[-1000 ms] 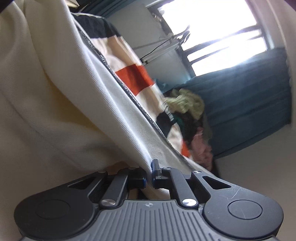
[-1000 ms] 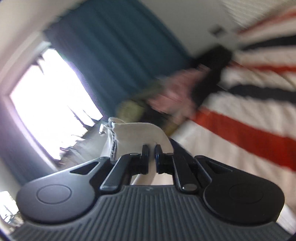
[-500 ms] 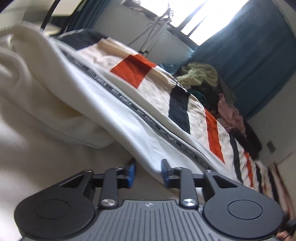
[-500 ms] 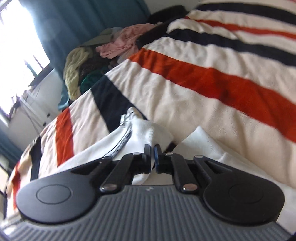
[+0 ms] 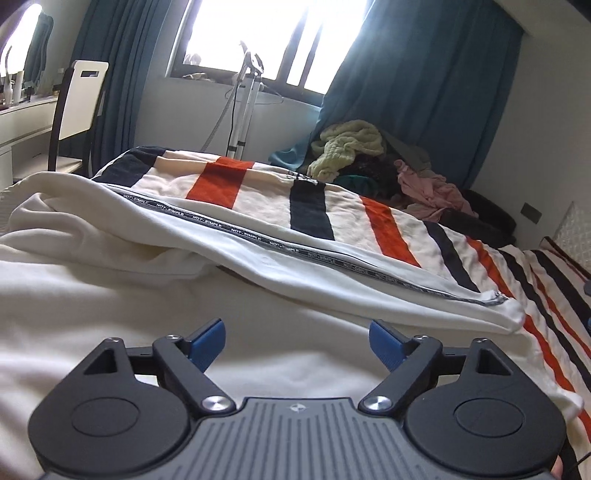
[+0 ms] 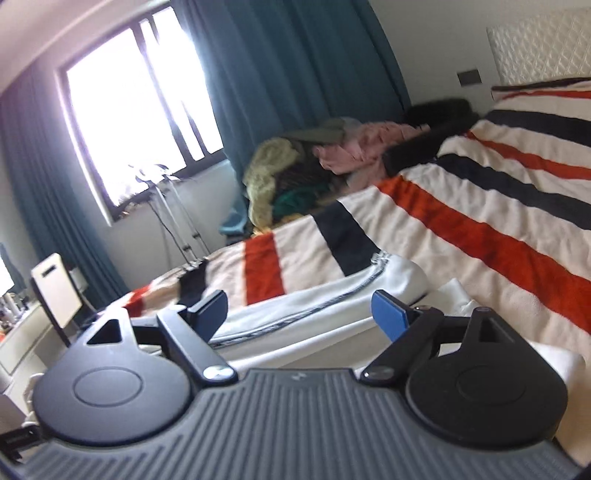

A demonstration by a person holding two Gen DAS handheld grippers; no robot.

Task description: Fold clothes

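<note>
**Both grippers wide open above the white garment on the bed**

The left gripper (image 5: 296, 341) has its blue fingertips (image 5: 207, 338) spread far apart with nothing between them. It sits just over the white garment (image 5: 147, 314), which fills the near part of the bed under it. The right gripper (image 6: 299, 314) is spread just as wide and holds nothing; the same garment (image 6: 314, 306) lies directly beyond its tips.

Just past the left gripper, a long folded part of the garment runs across the striped blanket (image 5: 310, 206), edged with a dark printed band (image 5: 280, 245) that ends at a cuff on the right side. To the left of that fold the cloth bunches into soft rolls. The garment rests on the blanket, whose cream, red and dark stripes stretch away beyond it.

At the far edge of the blanket is a pile of clothes (image 5: 388, 162), with a pale green piece on top and a pink one to its right. Behind the pile hang teal curtains (image 5: 424, 74) beside a bright window (image 5: 258, 33). Left of the blanket's far corner stands a white chair (image 5: 79, 99).
</note>
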